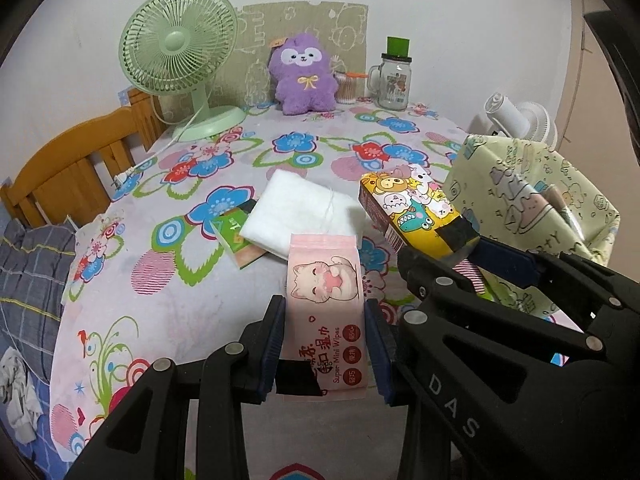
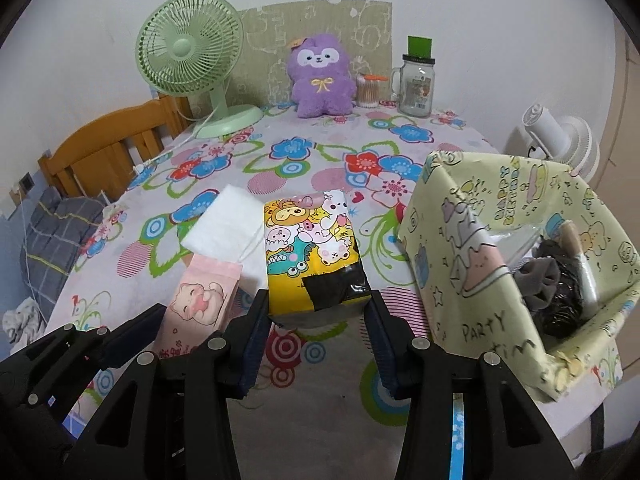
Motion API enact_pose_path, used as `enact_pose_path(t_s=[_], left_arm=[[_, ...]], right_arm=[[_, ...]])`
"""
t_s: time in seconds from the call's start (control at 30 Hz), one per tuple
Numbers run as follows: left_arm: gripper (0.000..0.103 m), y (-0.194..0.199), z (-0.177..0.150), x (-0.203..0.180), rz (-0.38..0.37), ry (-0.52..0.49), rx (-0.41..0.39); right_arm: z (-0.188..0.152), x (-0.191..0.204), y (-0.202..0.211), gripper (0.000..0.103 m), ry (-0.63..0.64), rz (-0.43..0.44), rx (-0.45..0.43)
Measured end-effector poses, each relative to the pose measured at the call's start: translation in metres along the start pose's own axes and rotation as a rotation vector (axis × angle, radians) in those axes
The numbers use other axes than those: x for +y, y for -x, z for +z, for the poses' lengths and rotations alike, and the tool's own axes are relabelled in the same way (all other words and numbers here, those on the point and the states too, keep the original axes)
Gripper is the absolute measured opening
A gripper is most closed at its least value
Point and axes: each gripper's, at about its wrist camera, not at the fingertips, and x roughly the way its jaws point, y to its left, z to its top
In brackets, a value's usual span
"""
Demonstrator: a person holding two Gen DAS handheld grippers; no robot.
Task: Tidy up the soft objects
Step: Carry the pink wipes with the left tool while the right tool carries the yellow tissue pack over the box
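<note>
My left gripper (image 1: 324,320) is shut on a pink pack of mini wipes (image 1: 325,280) with a cat picture, held above the flowered tablecloth. My right gripper (image 2: 316,320) is shut on a yellow cartoon-printed tissue pack (image 2: 310,248), also lifted off the table. Each pack also shows in the other wrist view: the yellow pack (image 1: 416,208) to the right of the wipes, the pink wipes (image 2: 200,296) to the left of the yellow pack. A white folded cloth pad (image 1: 296,208) lies on the table behind them. A purple plush toy (image 1: 302,76) sits at the far edge.
A pale yellow "party" paper box (image 2: 480,264) stands at the right with dark soft items (image 2: 556,288) inside. A green fan (image 1: 180,56), a glass jar mug (image 1: 394,80), a cotton swab tub (image 2: 368,90) and a white fan (image 2: 560,136) ring the table. A green card (image 1: 234,236) lies under the pad.
</note>
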Motion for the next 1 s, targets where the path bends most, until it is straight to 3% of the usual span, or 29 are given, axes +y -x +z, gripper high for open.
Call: enact_pose_path(t_s=[1.0], left_arm=[[0.04, 0.067, 0.025, -0.037, -0.018, -0.089, -0.126]], right_arm=[[0.016, -0.023, 0.084, 0.05, -0.031, -0.071, -0.122]])
